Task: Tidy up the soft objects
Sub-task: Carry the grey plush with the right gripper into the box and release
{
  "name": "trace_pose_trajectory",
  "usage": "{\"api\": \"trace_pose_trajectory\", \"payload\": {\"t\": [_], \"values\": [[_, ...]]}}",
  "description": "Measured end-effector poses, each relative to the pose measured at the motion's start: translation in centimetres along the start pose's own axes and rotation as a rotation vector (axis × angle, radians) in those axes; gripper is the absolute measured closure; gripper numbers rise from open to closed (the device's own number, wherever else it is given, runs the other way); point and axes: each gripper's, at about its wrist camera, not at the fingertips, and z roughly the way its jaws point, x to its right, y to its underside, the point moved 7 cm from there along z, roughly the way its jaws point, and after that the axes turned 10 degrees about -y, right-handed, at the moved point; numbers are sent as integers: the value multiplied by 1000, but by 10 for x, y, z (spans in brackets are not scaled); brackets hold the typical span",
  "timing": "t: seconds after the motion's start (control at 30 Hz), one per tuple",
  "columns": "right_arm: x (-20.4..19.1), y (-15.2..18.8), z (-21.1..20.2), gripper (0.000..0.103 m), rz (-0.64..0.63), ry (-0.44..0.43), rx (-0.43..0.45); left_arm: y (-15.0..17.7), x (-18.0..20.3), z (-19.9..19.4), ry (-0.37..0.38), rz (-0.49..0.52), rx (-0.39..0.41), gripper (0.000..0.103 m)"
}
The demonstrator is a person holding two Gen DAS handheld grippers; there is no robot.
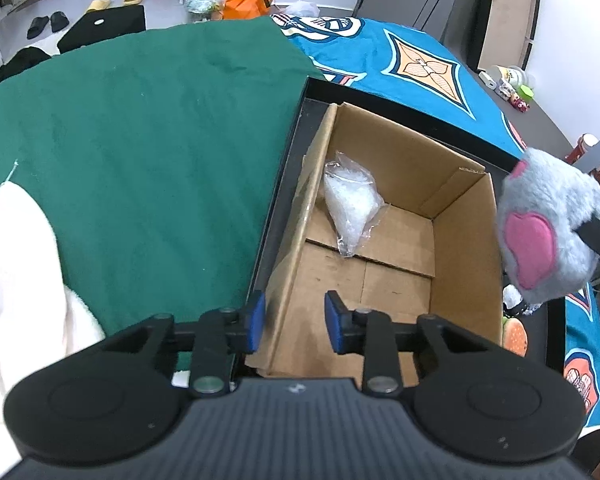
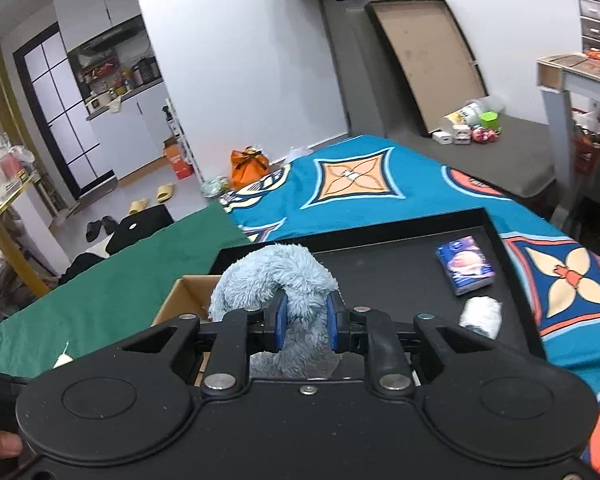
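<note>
Gripping the grey plush toy (image 2: 276, 288) in the right gripper (image 2: 305, 328), blue pads pinched into the fur, likely so it can hang clear of the rim of the cardboard box (image 1: 452, 240); toy aloft just beside the box's right wall (pink patches showing). Left gripper (image 1: 295, 322) parted and empty above the box's near edge. Already inside: a clear plastic bag (image 1: 350, 204). Nearby on the black tray (image 2: 380, 264): a small blue packet (image 2: 465, 265) and a pale fuzzy roll (image 2: 482, 316). White cloth (image 1: 16, 280) on the green sheet. Only the box wall in the way.
</note>
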Motion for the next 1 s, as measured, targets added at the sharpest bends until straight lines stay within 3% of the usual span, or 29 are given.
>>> {"api": "trace_pose_trajectory", "payload": {"t": [0.2, 0.27, 0.47, 0.53, 0.6, 0.67, 1.0], "values": [[-21, 3, 16, 83, -30, -18, -27, 0, -5, 6, 8, -19, -13, 82], [-27, 4, 20, 83, -43, -17, -34, 1, -7, 10, 4, -22, -31, 89], [-40, 1, 40, 82, -58, -15, -50, 0, -9, 12, 9, -25, -30, 90], [-43, 0, 46, 74, -64, -27, -56, 0, -11, 14, 14, -34, -29, 90], [-45, 0, 49, 56, -73, -37, -61, 0, -12, 15, 19, -40, -30, 90], [-45, 0, 46, 46, -97, -21, -49, -1, -12, 14, 20, -35, -24, 90], [-11, 23, 12, 45, -56, 27, -69, 2, -9, 8, 1, -6, -10, 89]]}}
